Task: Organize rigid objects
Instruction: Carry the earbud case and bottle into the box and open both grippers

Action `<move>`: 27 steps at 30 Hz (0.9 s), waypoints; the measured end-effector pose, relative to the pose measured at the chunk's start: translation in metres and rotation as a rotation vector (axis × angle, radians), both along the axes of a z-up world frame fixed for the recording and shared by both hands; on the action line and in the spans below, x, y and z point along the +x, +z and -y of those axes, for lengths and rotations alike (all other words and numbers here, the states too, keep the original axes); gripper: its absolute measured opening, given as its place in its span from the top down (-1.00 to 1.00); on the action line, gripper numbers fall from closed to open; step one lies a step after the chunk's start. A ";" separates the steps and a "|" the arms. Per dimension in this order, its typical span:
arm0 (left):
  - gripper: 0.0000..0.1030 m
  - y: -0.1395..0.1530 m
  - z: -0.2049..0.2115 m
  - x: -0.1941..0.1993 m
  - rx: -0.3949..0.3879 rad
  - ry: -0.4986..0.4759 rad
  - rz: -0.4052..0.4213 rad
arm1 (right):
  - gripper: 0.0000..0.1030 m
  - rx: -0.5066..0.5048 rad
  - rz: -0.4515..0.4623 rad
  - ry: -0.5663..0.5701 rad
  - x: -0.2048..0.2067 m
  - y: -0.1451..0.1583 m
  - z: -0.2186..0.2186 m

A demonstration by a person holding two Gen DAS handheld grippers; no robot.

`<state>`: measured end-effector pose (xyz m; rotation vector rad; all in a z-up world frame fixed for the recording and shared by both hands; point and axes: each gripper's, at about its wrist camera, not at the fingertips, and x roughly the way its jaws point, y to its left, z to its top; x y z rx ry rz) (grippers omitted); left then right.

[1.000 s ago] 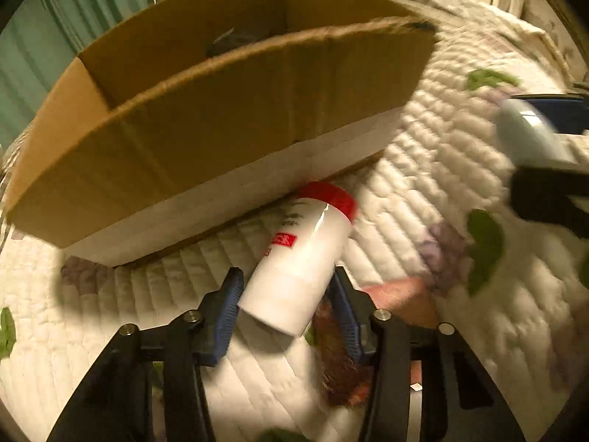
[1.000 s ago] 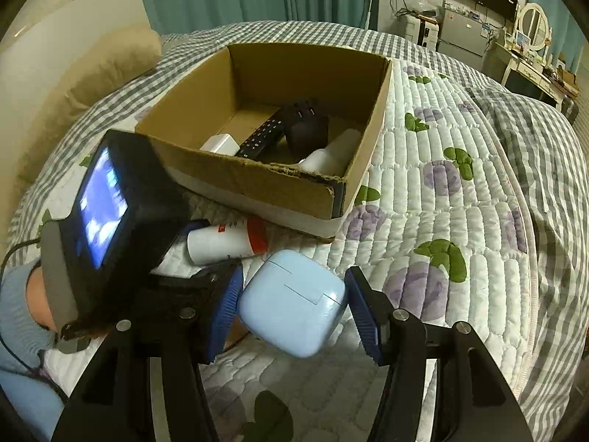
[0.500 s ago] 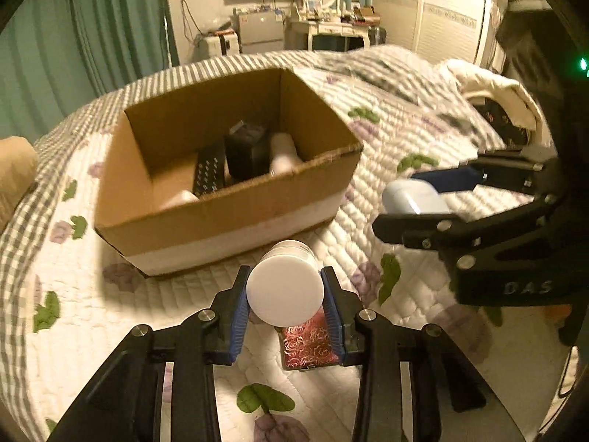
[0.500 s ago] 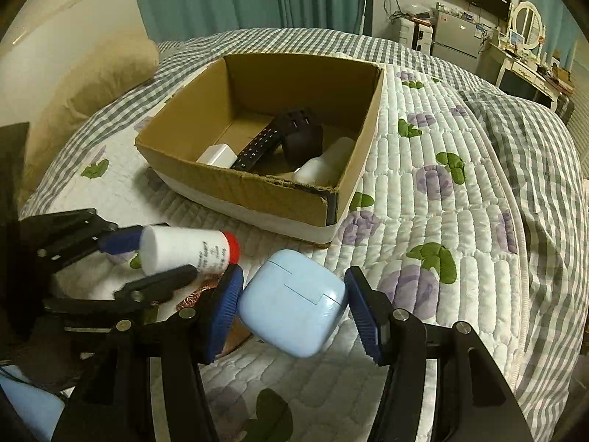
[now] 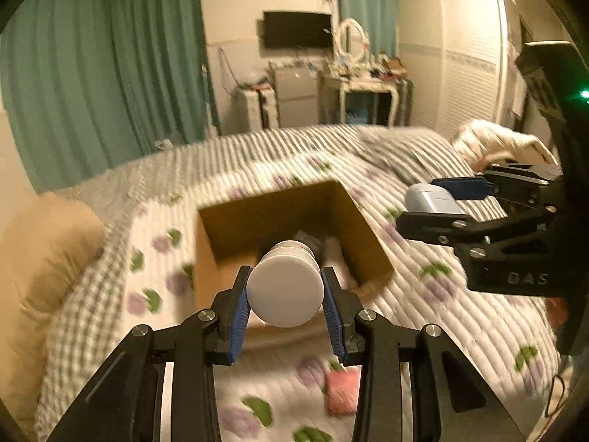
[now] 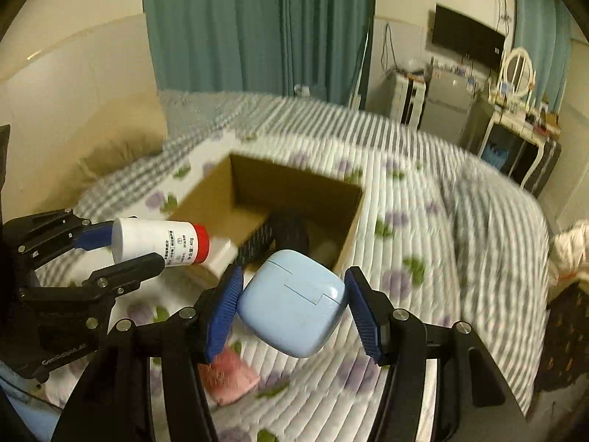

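Blue ribbed pads of the left gripper (image 5: 285,304) are clamped on a white cylindrical plastic bottle with a red cap (image 6: 160,242); its jaws have just been closing onto it. From the left wrist view only the bottle's flat white base shows, the cap hidden behind it. The right gripper (image 6: 292,311) has its jaws pressed on a pale blue rounded plastic earbud case (image 6: 292,311), held tilted, with its lid seam visible. Both are held in the air above the bed. Below them, a small pink patterned object (image 6: 230,377) lies on the white quilted bedspread with purple and green prints (image 6: 397,258), blurred and partly covered by the jaws; what it is cannot be told. Just beyond stands an open brown cardboard box (image 6: 294,188). Inside, a black remote control (image 6: 257,241) and a dark rounded item beside it are half hidden by the case and the box wall. Farther off are a tan pillow (image 5: 44,250), teal curtains (image 6: 257,25) and a wall-mounted black television (image 5: 297,29).
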<state>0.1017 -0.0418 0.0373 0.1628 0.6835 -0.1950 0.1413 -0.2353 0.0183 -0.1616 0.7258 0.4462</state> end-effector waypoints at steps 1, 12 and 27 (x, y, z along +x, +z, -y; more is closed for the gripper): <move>0.28 0.004 -0.002 0.004 0.002 0.014 0.014 | -0.11 -0.004 0.017 0.004 0.005 0.008 -0.005; 0.28 -0.001 -0.017 0.063 0.022 0.108 0.038 | -0.11 -0.020 0.039 0.016 0.064 0.031 -0.046; 0.28 -0.077 -0.026 0.120 0.062 0.150 -0.097 | -0.11 -0.027 -0.104 -0.010 0.141 -0.044 -0.064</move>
